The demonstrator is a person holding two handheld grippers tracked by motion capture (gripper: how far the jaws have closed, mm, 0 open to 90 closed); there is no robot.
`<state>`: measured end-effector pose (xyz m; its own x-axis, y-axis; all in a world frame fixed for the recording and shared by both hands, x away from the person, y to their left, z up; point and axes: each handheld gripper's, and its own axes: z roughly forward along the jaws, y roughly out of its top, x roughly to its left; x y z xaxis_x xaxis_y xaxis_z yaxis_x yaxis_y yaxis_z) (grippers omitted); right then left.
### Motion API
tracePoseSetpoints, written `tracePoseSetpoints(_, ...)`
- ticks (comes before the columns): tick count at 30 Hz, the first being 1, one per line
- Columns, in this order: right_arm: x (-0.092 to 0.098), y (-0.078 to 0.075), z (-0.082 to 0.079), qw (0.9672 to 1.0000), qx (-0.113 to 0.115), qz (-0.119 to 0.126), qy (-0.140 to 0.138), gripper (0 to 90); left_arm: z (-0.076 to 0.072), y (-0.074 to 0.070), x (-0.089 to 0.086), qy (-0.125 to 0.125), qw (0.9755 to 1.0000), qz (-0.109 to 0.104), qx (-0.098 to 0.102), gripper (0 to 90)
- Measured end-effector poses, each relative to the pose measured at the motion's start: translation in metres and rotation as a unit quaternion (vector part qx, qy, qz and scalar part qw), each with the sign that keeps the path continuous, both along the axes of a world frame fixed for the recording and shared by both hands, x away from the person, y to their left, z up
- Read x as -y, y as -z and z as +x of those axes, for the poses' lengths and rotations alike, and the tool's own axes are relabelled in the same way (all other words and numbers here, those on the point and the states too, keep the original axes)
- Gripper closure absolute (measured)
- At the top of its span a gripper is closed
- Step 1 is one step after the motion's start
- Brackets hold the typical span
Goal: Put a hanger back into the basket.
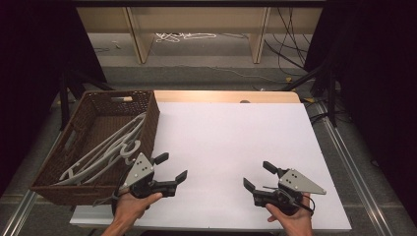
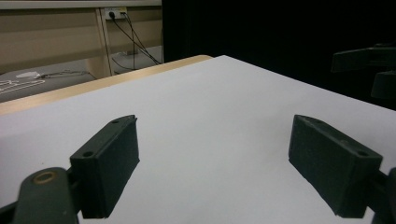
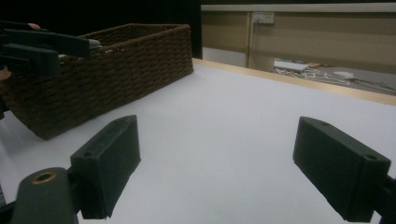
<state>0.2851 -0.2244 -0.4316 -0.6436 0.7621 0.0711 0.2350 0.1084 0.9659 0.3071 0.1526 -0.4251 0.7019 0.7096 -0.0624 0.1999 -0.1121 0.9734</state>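
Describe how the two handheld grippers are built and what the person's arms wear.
The left gripper and right gripper each have black bodies, two blocky black jaws and a grey three-cornered plate dotted with small holes. A thin black cable loops off the right one. The forearms are bare, with no sleeves.

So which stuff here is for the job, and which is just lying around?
For the job:
- left gripper, jaws open, empty
- right gripper, jaws open, empty
- grey hangers, nearest the left gripper, lying in the wicker basket
- white table top, bare between the grippers

Just lying about:
- white cord on the floor beyond the table
- black cables at the far right
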Motion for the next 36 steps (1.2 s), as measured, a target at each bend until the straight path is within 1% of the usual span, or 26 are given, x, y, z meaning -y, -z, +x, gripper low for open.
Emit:
tracePoseSetpoints(2,0.001,0.001,-0.002,1.0000,-0.007,0.001,0.003,15.7,-0.001,0.005,-0.001,0.003,1.0000,0.002,0.004,15.9)
tracePoseSetpoints(3,0.000,0.001,-0.002,1.0000,-0.006,0.002,0.007,15.7,-0.003,0.007,-0.001,0.000,1.0000,0.002,-0.007,15.9)
tracePoseSetpoints(4,0.000,0.001,-0.004,0.9999,-0.016,-0.001,0.003,15.7,-0.003,0.009,-0.001,0.002,1.0000,0.000,-0.009,15.9)
tracePoseSetpoints(5,0.000,0.001,-0.004,0.9999,-0.016,-0.003,-0.001,15.7,-0.003,0.009,-0.002,0.001,0.9999,0.007,-0.008,15.9)
tracePoseSetpoints(6,-0.002,0.002,-0.005,0.9999,-0.011,0.006,-0.003,15.7,-0.004,0.010,-0.002,0.000,0.9999,0.005,-0.010,15.9)
tracePoseSetpoints(7,-0.001,0.001,-0.007,0.9999,-0.014,-0.003,-0.005,15.7,-0.005,0.011,-0.002,-0.004,0.9999,0.001,-0.015,15.9)
tracePoseSetpoints(8,-0.001,0.001,-0.008,0.9998,-0.016,-0.001,-0.008,15.7,-0.004,0.011,-0.003,-0.003,1.0000,0.005,-0.008,15.9)
tracePoseSetpoints(9,-0.002,0.002,-0.009,0.9999,-0.009,0.006,-0.007,15.7,-0.005,0.011,-0.003,-0.006,0.9999,0.003,-0.009,15.9)
tracePoseSetpoints(10,-0.001,0.002,-0.010,0.9999,-0.011,0.006,-0.007,15.7,-0.005,0.011,-0.003,-0.007,0.9999,0.001,-0.008,15.9)
tracePoseSetpoints(11,0.000,0.001,-0.010,0.9999,-0.012,-0.001,-0.005,15.6,-0.005,0.011,-0.003,-0.006,1.0000,-0.001,-0.004,15.9)
tracePoseSetpoints(12,0.000,0.001,-0.011,0.9999,-0.011,0.001,-0.005,15.7,-0.005,0.010,-0.004,-0.006,1.0000,0.004,-0.004,15.9)
tracePoseSetpoints(13,0.001,0.002,-0.011,0.9999,-0.011,0.000,-0.004,15.7,-0.005,0.010,-0.004,-0.006,1.0000,0.005,-0.003,15.9)
tracePoseSetpoints(14,0.002,0.001,-0.013,0.9999,-0.017,-0.002,0.002,15.7,-0.005,0.010,-0.005,-0.006,1.0000,0.005,-0.003,15.9)
tracePoseSetpoints(15,0.002,0.001,-0.013,0.9999,-0.016,0.003,-0.005,15.7,-0.005,0.010,-0.006,-0.006,1.0000,0.005,-0.001,15.9)
tracePoseSetpoints(17,0.001,0.002,-0.014,0.9999,-0.015,0.006,-0.005,15.6,-0.005,0.010,-0.006,-0.005,1.0000,0.006,0.000,15.9)
tracePoseSetpoints(20,-0.001,0.002,-0.012,1.0000,-0.006,0.004,-0.007,15.7,-0.005,0.011,-0.005,-0.004,1.0000,0.005,-0.003,15.9)
tracePoseSetpoints(21,0.000,0.002,-0.013,0.9999,-0.012,-0.002,-0.008,15.7,-0.005,0.010,-0.005,-0.004,1.0000,0.005,-0.004,15.9)
tracePoseSetpoints(22,0.000,0.002,-0.013,0.9999,-0.009,-0.002,-0.005,15.7,-0.005,0.010,-0.005,-0.003,1.0000,0.004,-0.004,15.9)
tracePoseSetpoints(24,0.001,0.002,-0.012,1.0000,-0.008,0.004,-0.004,15.7,-0.005,0.010,-0.005,-0.003,1.0000,0.004,-0.004,15.9)
tracePoseSetpoints(25,0.002,0.002,-0.012,0.9999,-0.013,-0.002,0.000,15.7,-0.005,0.010,-0.005,-0.003,1.0000,0.004,-0.004,16.0)
tracePoseSetpoints(27,0.002,0.002,-0.012,1.0000,-0.008,-0.001,0.003,15.7,-0.005,0.011,-0.005,-0.003,1.0000,0.004,-0.004,15.9)
tracePoseSetpoints(29,0.001,0.002,-0.012,1.0000,-0.009,-0.002,0.000,15.7,-0.005,0.010,-0.005,-0.003,1.0000,0.004,-0.003,15.9)
tracePoseSetpoints(30,0.001,0.002,-0.012,0.9999,-0.014,-0.004,0.000,15.7,-0.005,0.010,-0.005,-0.003,1.0000,0.005,-0.003,16.0)
tracePoseSetpoints(36,0.001,0.002,-0.012,0.9999,-0.013,-0.004,0.000,15.7,-0.004,0.011,-0.005,-0.004,0.9999,0.010,0.002,16.0)
